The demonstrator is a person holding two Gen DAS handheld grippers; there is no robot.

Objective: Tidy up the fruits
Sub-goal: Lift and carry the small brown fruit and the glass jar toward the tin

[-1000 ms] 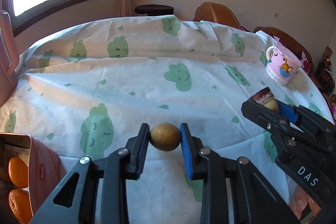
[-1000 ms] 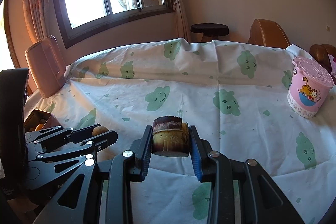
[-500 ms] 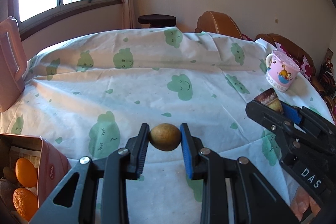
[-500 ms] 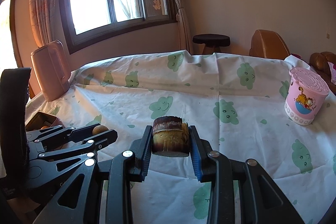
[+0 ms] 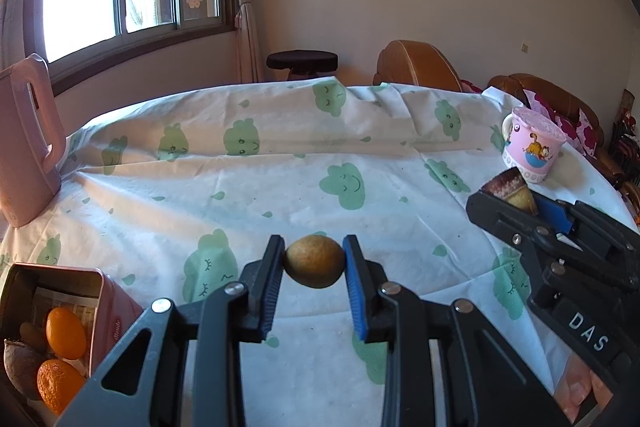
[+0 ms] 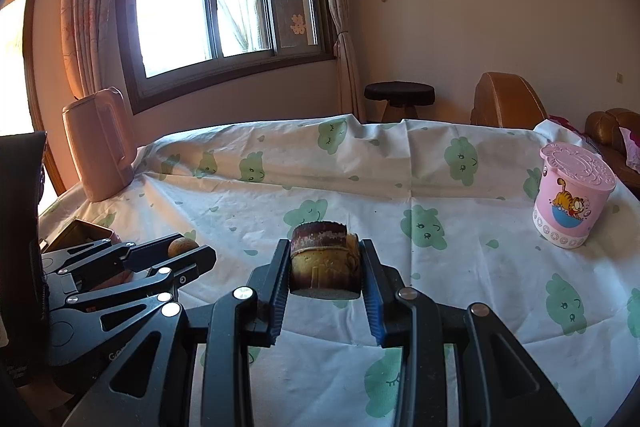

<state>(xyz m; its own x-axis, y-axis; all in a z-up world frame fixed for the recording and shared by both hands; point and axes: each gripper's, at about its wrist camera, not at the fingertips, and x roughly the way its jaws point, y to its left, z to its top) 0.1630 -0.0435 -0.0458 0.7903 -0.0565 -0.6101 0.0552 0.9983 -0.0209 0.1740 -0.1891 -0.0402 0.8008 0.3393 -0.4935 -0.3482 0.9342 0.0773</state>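
Both claws loaded, carry step in hand; your left claw (image 5: 314, 263) pinches a small round brown fruit (image 5: 314, 261) between its blue pads, clear above the counter (image 5: 280, 187); your right claw (image 6: 325, 269) is pressed onto a squat dark-topped chunk of fruit (image 6: 324, 263), also held off the cloth. Pink tin (image 5: 112, 311) sits at near left, open, with oranges (image 5: 66, 333) already inside; it looks like the collecting box. Next move, as judged: swing the left claw left and down over the tin's mouth, then spread; right claw follows, since the tin's opening is narrow and partly full.
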